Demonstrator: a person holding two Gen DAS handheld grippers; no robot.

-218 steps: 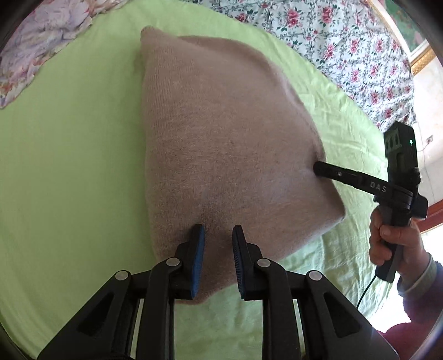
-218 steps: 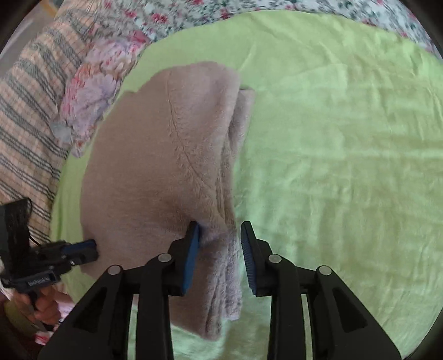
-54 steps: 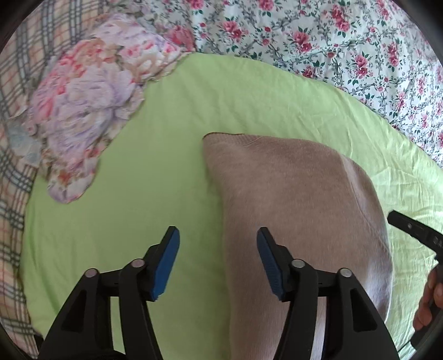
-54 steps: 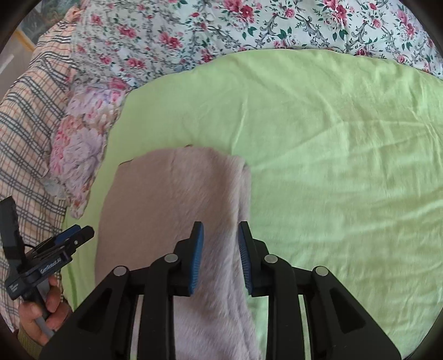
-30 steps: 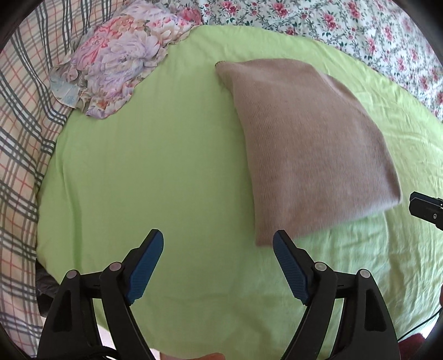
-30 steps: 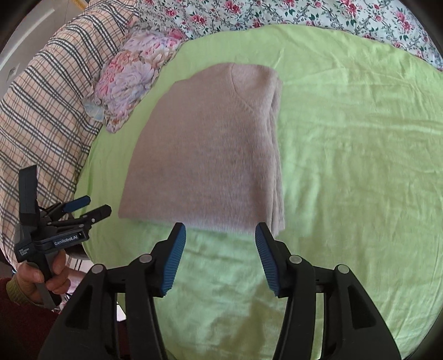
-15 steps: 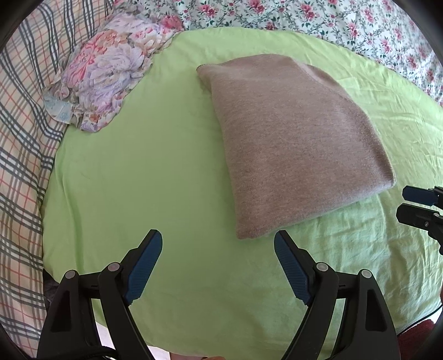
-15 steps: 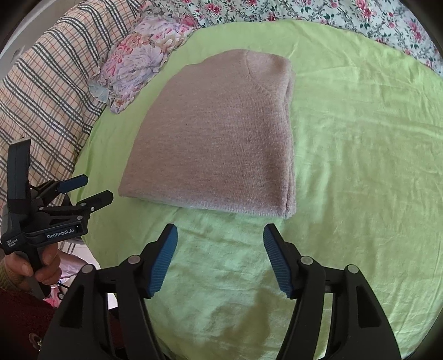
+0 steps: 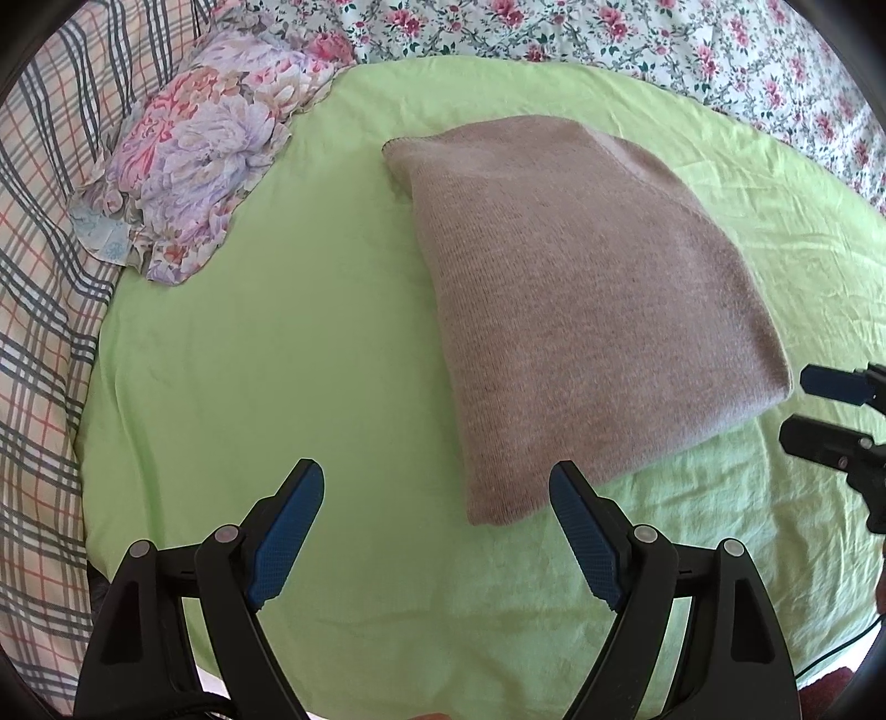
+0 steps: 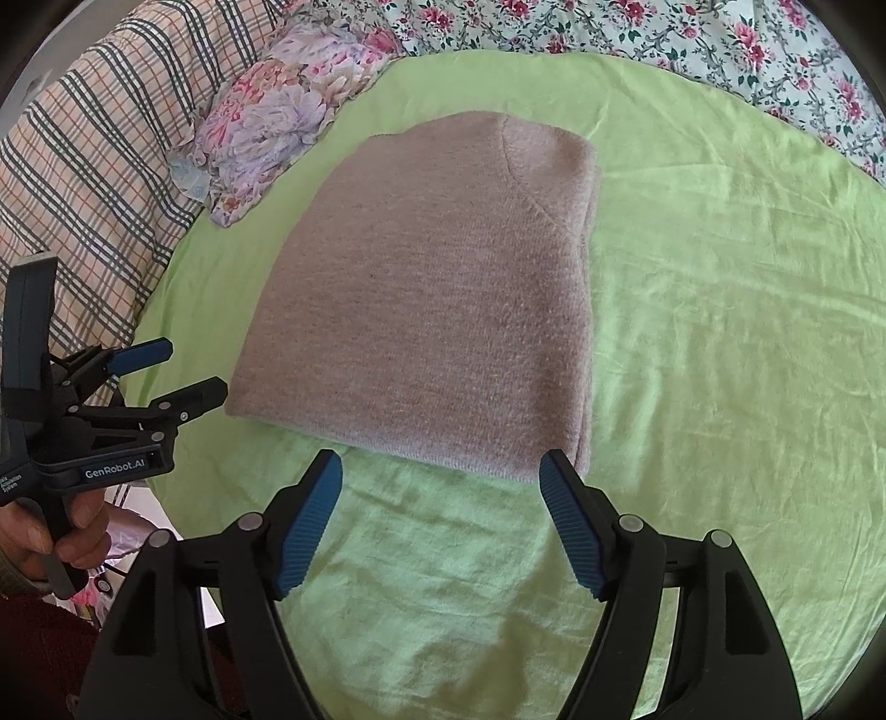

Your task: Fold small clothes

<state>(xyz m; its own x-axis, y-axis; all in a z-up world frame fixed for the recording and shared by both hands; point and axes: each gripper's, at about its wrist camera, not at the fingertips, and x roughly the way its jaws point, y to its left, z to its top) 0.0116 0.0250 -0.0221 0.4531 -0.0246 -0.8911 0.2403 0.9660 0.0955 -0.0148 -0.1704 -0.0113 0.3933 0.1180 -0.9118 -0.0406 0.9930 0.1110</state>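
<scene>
A folded beige knitted sweater [image 9: 576,310] [image 10: 437,310] lies flat on the light green sheet [image 9: 277,343] [image 10: 720,343]. My left gripper [image 9: 434,487] hovers open above the sheet, just short of the sweater's near corner, nothing between its blue pads. My right gripper [image 10: 440,471] hangs over the sweater's near edge; its jaws are opening and hold nothing. Each gripper shows in the other's view: the right one [image 9: 797,407] at the right rim, the left one [image 10: 183,371] at the left, held by a hand [image 10: 39,531].
A crumpled floral cloth [image 9: 205,166] [image 10: 282,116] lies at the sheet's far left corner. Checked bedding [image 9: 39,277] [image 10: 83,183] runs along the left, a rose-print cover [image 9: 664,50] [image 10: 664,39] along the back. The bed edge [image 10: 160,498] drops off at the lower left.
My right gripper's jaws have spread wider and both views have drawn slightly closer to the sweater. The sweater lies as it did, folded.
</scene>
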